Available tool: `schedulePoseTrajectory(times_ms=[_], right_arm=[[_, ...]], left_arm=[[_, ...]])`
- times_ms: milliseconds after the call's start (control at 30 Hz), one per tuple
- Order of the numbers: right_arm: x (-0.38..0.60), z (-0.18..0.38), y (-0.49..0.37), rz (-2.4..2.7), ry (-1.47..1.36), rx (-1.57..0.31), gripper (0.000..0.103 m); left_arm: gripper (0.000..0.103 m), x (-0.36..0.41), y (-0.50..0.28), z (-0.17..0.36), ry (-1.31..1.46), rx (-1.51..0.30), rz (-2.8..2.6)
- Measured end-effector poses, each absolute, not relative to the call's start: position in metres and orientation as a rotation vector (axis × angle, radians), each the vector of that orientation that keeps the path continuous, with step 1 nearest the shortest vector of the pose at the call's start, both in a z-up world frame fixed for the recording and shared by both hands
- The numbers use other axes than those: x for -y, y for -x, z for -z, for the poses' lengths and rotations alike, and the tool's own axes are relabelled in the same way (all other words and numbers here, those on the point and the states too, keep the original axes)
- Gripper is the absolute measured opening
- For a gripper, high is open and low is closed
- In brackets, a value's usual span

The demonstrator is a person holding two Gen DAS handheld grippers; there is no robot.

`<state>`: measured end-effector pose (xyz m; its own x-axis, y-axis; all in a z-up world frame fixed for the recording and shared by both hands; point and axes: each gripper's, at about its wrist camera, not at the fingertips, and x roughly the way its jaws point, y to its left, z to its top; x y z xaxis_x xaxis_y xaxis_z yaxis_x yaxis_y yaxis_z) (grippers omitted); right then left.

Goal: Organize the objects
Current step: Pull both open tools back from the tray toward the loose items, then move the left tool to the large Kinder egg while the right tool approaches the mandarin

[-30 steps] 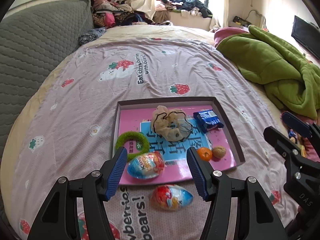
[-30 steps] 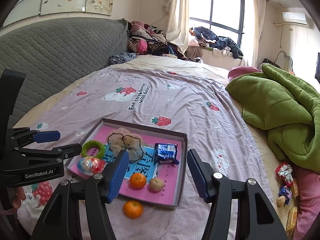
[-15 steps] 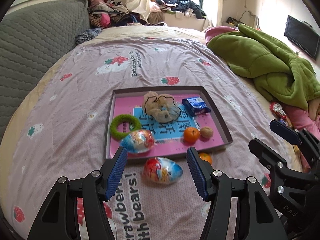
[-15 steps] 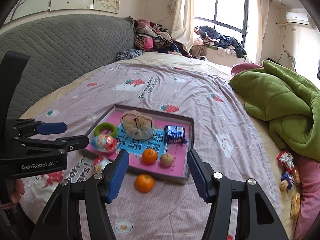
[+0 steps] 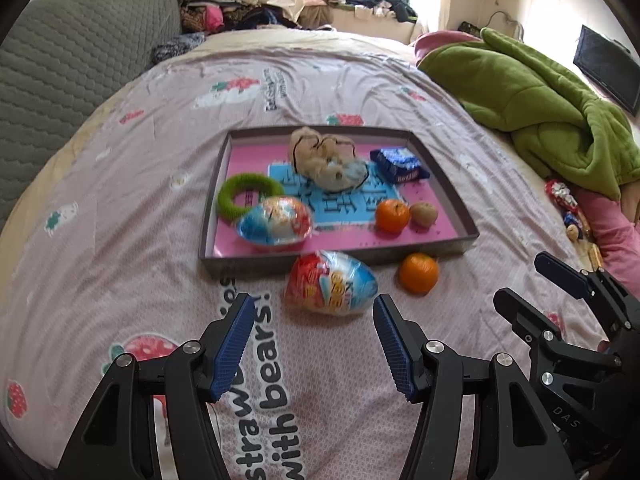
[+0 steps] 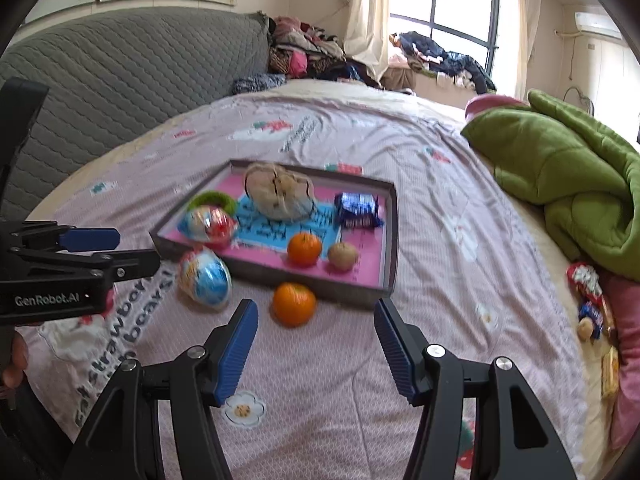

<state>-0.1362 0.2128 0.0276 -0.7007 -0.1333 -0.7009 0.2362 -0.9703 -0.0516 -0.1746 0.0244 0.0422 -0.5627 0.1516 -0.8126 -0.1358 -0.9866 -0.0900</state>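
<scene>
Left gripper is angled down toward the bedspread, jaws spread and empty; a wrapped egg lies on the cloth just beyond its fingertips, outside the tray and near its front wall. Right gripper is also angled down, jaws spread and empty; a loose orange lies just ahead of its left pad, on the cloth beside the tray front wall.

Tray contents, left wrist view:
- green ring, left side
- second egg, front left, overlapping the ring
- beige scrunchie, rear centre
- blue packet, rear right
- second orange with a brown nut just beside it, front right

A green blanket is bunched at the right, well apart from the tray. Small wrapped items lie near the bed edge; too small and blurred to identify. A fingertip shows at the left edge of the right wrist view, mostly cut off. Both views are softened by motion blur, so print on the tray floor and egg wrappers cannot be read
</scene>
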Motion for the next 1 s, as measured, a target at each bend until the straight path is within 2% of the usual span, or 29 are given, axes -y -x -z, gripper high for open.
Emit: schedulePoseTrajectory(times_ms=[333,667,1000], right_arm=[[-0.219,-0.004,0.133,2.701,-1.159,-0.190,0.060],[-0.218,0.004,0.138,2.689,-1.180,-0.182,0.060],[-0.219,0.017,0.152,2.680,-1.214,-0.168,0.060]], left_arm=[[0.063,-0.032,0.165,-0.015,1.391,-0.009,-2.599],[0.064,-0.042,0.161,0.005,1.256,-0.071,-2.597],[0.068,-0.042,0.174,0.019,1.165,-0.035,-2.595]])
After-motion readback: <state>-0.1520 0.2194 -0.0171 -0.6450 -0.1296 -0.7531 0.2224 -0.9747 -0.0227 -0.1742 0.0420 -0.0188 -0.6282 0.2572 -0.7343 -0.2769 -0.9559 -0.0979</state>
